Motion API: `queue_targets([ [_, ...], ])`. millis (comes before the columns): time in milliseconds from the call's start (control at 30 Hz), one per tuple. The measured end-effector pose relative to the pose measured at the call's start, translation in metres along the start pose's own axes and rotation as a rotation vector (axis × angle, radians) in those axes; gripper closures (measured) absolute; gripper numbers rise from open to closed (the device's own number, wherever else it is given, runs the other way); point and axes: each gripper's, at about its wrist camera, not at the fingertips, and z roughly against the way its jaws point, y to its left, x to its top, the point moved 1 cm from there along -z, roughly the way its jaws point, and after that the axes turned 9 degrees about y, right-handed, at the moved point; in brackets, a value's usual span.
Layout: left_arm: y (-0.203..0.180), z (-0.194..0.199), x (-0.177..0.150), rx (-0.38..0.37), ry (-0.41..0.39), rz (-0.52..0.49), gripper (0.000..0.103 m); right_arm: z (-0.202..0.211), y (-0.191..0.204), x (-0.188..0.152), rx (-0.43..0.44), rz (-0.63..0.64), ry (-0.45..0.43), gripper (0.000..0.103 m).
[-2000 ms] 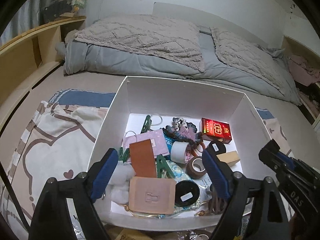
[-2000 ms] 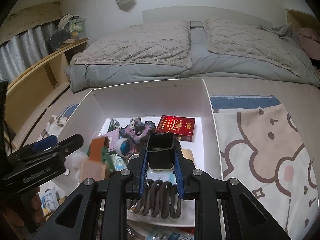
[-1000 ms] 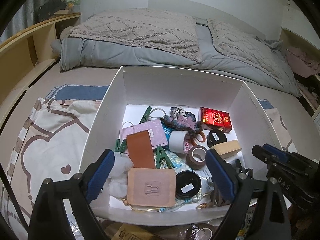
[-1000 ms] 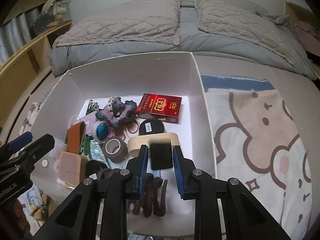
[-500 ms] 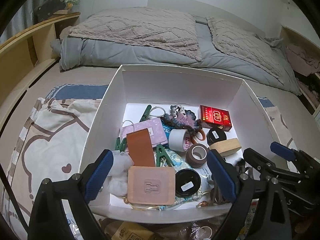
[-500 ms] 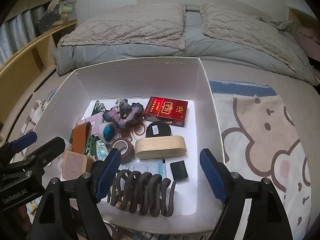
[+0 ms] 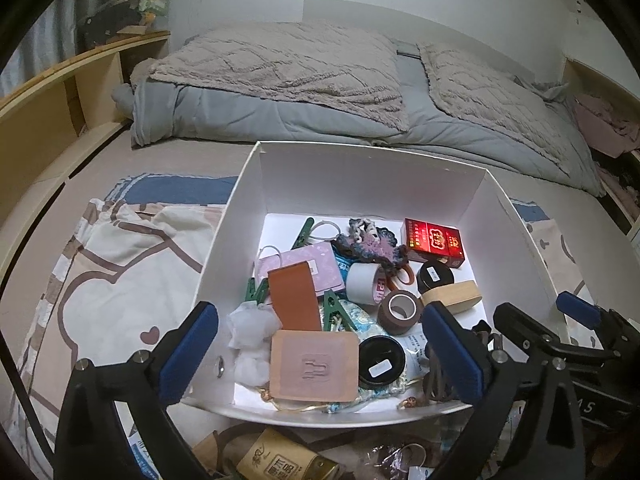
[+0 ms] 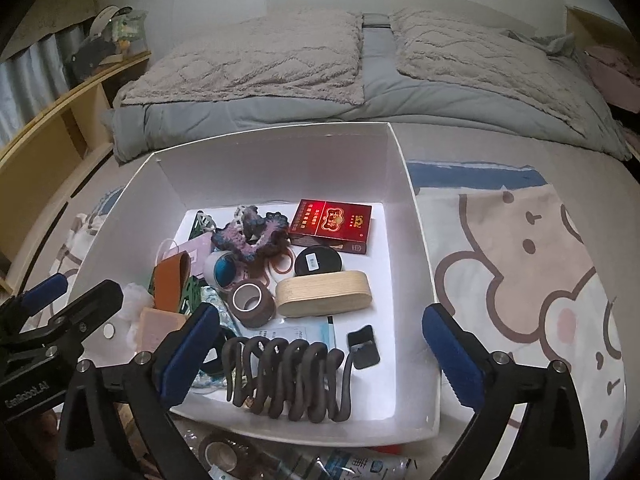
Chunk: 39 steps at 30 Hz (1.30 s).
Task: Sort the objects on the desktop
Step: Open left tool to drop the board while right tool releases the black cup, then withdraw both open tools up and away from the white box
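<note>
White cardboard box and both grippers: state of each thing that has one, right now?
White cardboard box: open-topped, holding many things.
Red cigarette pack: closed, lying flat.
Small black rectangular piece: lying on the box floor, free of the pads.
Right gripper: jaws just opened, empty.
Left gripper: jaws just opened further, empty.

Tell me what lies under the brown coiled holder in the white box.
Under the brown coiled holder, white printed paper and a pale blue packet stick out behind it on the white box floor. What its coils cover cannot be seen.
</note>
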Motion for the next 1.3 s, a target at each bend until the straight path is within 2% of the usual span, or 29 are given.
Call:
queue_targets([
  [567,0.005,0.034,-0.006,0.012,-0.039,0.012,0.0,0.041,-0.014,-0.007,0.011,-0.091,-0.088,0.0],
  [767,0.012,0.054,-0.008,0.013,-0.068,0.013,0.0,0.056,-0.012,-0.014,0.001,-0.062,-0.114,0.0],
  [1100,0.032,0.078,-0.01,-0.01,-0.097,0.076,0.0,0.085,-0.021,-0.025,-0.003,-0.04,-0.163,0.0],
  [1300,0.037,0.09,-0.012,-0.011,-0.121,0.069,0.0,0.101,-0.027,-0.033,-0.01,-0.009,-0.183,0.0],
])
